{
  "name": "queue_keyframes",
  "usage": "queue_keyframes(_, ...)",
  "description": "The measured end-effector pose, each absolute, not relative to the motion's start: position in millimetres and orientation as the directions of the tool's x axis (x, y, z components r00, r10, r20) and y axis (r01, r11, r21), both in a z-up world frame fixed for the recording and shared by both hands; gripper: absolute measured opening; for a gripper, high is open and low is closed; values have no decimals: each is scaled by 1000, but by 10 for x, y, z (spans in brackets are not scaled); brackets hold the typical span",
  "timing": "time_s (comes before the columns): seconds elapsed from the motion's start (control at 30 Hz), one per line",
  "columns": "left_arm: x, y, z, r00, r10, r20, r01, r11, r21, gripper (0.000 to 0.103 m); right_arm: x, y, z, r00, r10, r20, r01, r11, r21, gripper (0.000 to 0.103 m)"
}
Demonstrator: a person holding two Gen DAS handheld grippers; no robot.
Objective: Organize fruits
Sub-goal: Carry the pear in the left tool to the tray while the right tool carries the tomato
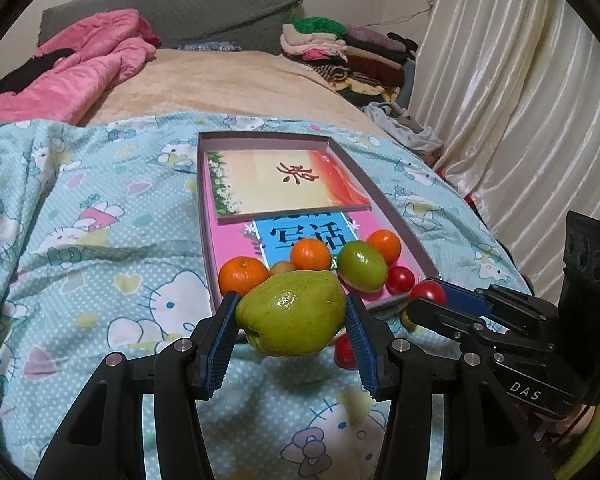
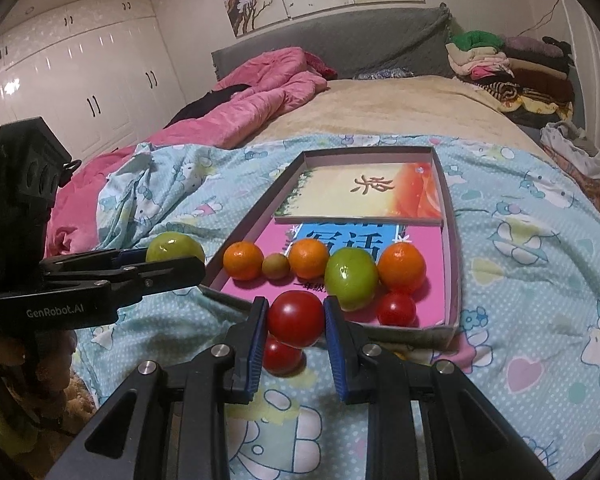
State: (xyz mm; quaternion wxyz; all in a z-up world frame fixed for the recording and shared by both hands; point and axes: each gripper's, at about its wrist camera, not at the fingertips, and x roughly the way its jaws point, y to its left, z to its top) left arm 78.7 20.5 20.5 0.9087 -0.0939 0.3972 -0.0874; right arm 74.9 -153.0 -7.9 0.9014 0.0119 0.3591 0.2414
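1. My left tongs were clamped on the green pear, held clear of the bedspread so it could pass over the box wall.
2. My right tongs gripped a red tomato beside the box's near edge, likewise lifted.
3. The box lay near the bed's foot edge, holding oranges, a green fruit and a small tomato in rows, so newcomers probably belonged alongside.
4. Another tomato waited on the bedspread below.

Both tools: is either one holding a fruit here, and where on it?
The left tool grips the large green fruit across its sides. The right tool grips a red tomato across its sides, above another tomato on the bedsheet.
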Motion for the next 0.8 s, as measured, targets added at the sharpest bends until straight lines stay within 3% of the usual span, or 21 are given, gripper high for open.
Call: queue_keyframes(0.8, 874, -29, 276, 693, -231, -683, 118, 971, -208, 54, 852, -1689, 43, 690, 407, -598, -382, 907, 176, 28)
